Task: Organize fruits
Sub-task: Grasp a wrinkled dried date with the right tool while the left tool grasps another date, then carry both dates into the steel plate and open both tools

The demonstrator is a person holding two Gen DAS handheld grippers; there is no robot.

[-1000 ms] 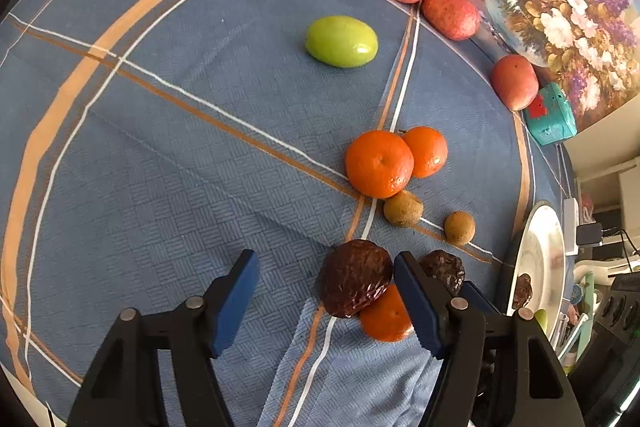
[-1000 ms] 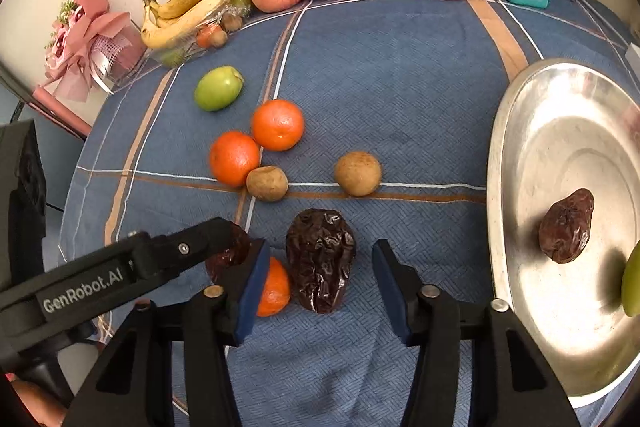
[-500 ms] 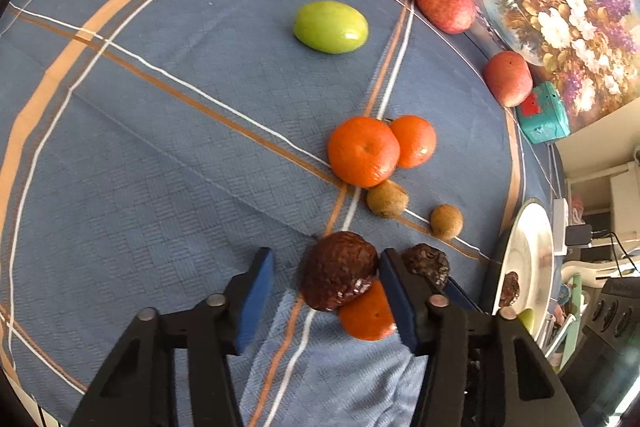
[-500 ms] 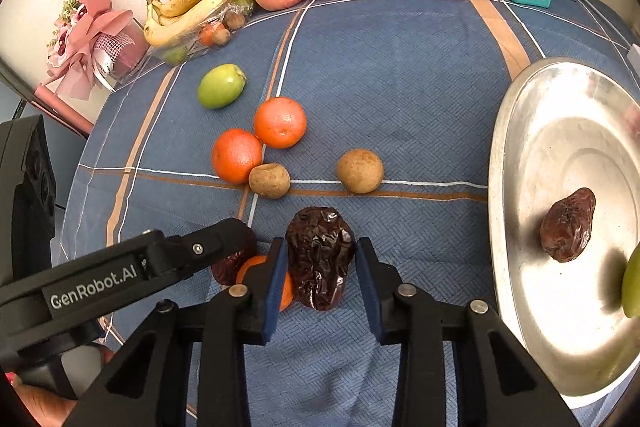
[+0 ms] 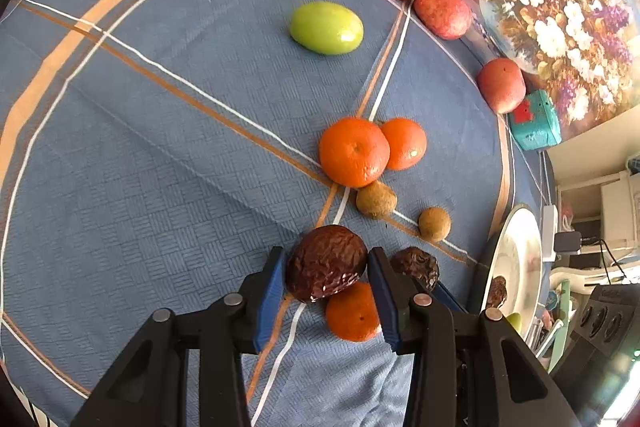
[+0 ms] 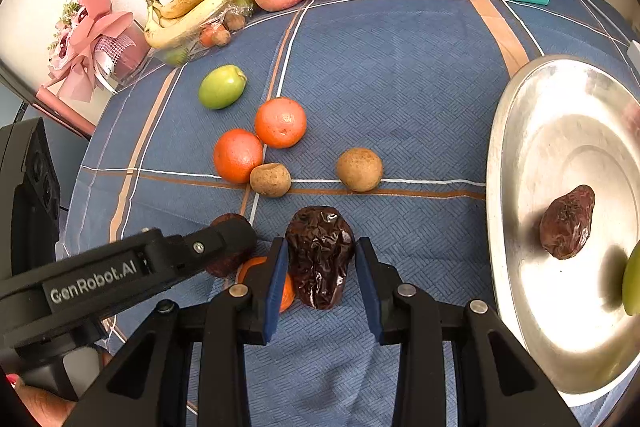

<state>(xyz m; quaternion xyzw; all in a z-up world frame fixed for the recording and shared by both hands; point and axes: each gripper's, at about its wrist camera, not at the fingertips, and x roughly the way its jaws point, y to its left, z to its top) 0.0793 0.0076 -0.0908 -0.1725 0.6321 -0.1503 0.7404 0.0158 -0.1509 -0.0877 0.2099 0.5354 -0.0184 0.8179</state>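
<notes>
While a second ago both pairs of jaws stood wide, the left gripper [image 5: 327, 273] has now narrowed until its blue pads press a round wrinkled date [image 5: 326, 267], and the right gripper [image 6: 321, 269] has closed about a longer date [image 6: 320, 255], its left pad touching, its right pad just beside. A tangerine [image 5: 352, 313] lies at 5 o'clock of the round date. At 3 o'clock of the right gripper, the steel plate [image 6: 520, 155] holds a third date [image 6: 566, 223].
</notes>
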